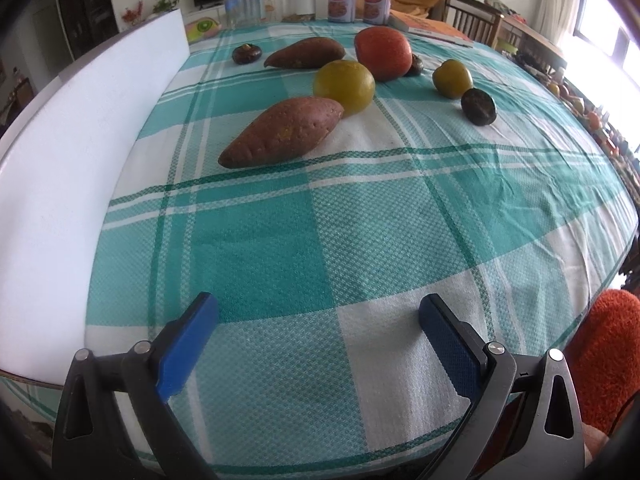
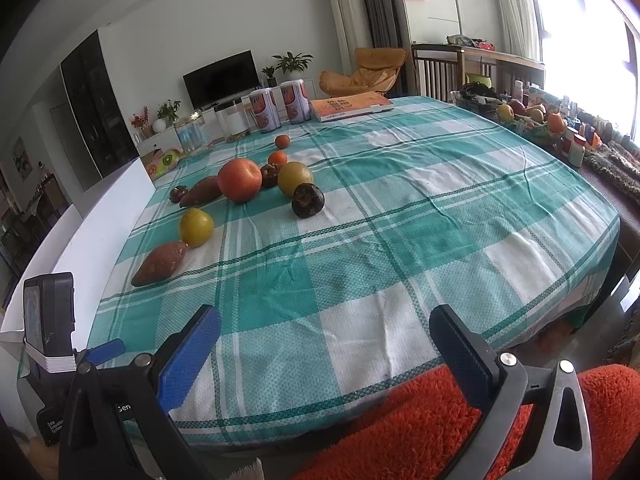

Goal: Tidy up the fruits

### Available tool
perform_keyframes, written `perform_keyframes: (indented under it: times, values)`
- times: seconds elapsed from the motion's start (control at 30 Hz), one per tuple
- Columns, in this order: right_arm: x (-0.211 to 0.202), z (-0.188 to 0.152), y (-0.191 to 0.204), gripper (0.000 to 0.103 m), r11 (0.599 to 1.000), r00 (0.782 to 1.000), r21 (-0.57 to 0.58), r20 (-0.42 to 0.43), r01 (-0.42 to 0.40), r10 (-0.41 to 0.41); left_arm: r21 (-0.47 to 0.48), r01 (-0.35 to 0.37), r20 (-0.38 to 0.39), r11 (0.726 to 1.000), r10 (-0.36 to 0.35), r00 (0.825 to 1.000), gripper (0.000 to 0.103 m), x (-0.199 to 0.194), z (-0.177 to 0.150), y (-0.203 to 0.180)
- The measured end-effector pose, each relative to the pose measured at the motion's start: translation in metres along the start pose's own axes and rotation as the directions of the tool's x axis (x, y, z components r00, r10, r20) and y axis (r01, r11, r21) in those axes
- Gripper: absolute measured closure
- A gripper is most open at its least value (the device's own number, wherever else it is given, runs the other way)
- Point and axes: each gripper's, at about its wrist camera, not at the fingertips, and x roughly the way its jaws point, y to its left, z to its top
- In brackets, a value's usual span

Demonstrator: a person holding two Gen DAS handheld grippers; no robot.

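Both grippers, left gripper (image 1: 318, 316) and right gripper (image 2: 326, 328), gaped wide and empty near the tablecloth's (image 2: 400, 240) front edge. Nothing looked sorted: red apple (image 2: 240, 179), sweet potatoes (image 1: 280, 132), yellow fruits (image 1: 344, 86) and dark mangosteens (image 2: 308, 200) lay scattered far across.

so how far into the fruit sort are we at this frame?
Nothing looks done: the sweet potatoes, yellow fruits, big red fruit and dark fruits lie mixed on the checked cloth. In hand: nothing; left gripper and right gripper are open and empty. All sorting remains.
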Motion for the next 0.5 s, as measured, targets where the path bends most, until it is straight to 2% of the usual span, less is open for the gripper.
perform_keyframes:
  times: [0.5]
  values:
    - [0.0025, 0.0006, 0.0009, 0.0, 1.0, 1.0, -0.002, -0.019, -0.002, 0.002, 0.003, -0.017, -0.003, 1.0, 0.017, 1.0, 0.0, 0.003, 0.0016, 0.0003]
